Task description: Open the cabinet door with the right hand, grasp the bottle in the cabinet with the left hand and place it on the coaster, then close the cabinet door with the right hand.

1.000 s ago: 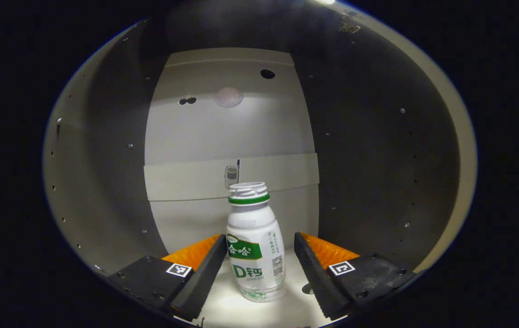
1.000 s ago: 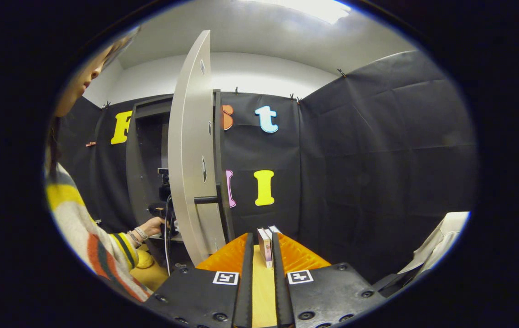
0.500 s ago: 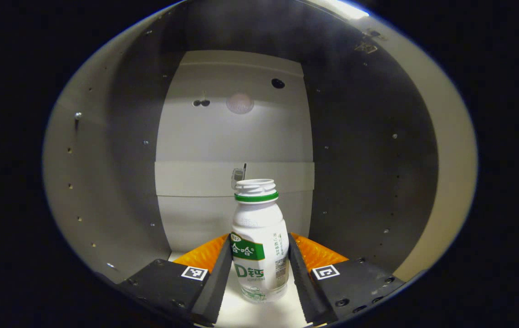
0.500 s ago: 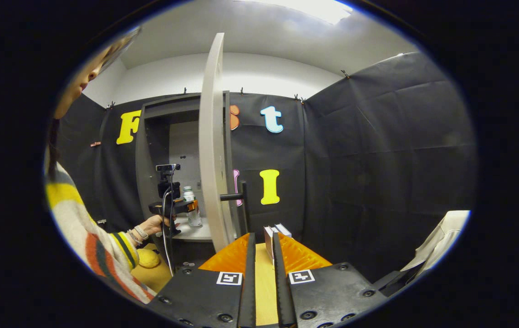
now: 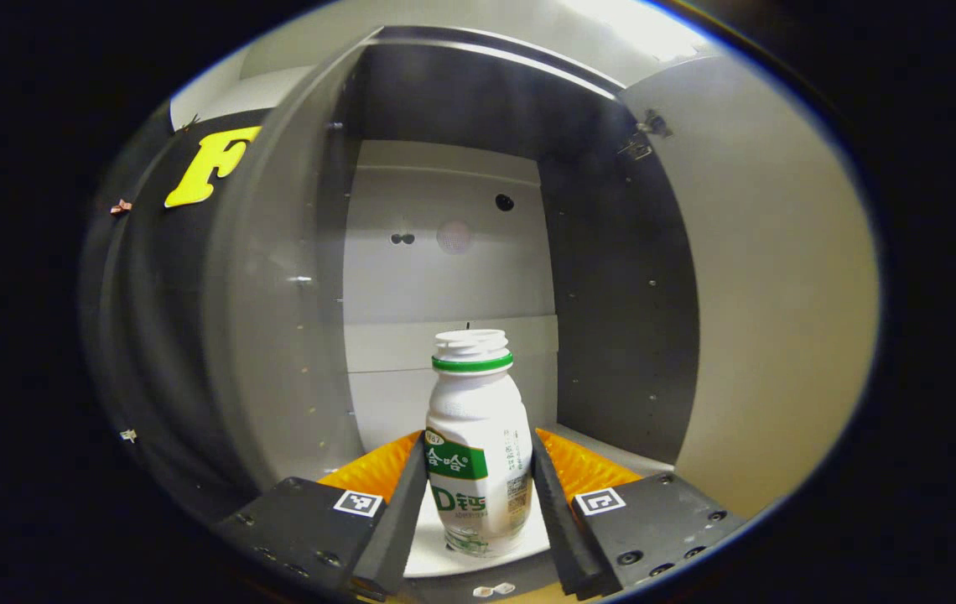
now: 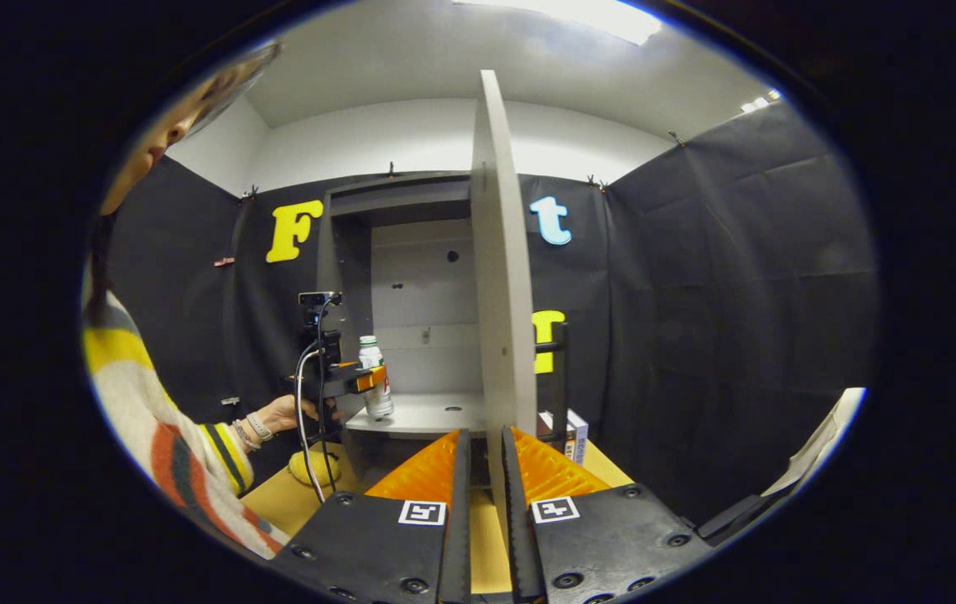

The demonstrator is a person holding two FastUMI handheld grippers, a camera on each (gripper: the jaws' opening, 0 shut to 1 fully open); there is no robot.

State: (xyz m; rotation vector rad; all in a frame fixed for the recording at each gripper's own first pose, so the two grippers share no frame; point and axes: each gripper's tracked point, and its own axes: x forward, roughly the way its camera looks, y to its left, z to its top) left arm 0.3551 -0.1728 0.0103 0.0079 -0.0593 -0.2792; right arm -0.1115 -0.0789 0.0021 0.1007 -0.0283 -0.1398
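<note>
My left gripper (image 5: 478, 495) clamps the white bottle (image 5: 478, 453) on both sides, upright, at the front edge of the cabinet (image 5: 444, 277) shelf (its base partly hidden behind the fingers). From my right gripper view I see a hand (image 6: 281, 413) holding that gripper beside the open door (image 6: 499, 252); my right gripper (image 6: 478, 503) sits nearly closed, holding nothing I can make out

White bottle (image 5: 478, 457) with green neck ring and label; grey cabinet (image 5: 444, 252); yellow, red, cream striped sleeve (image 6: 168, 419).
</note>
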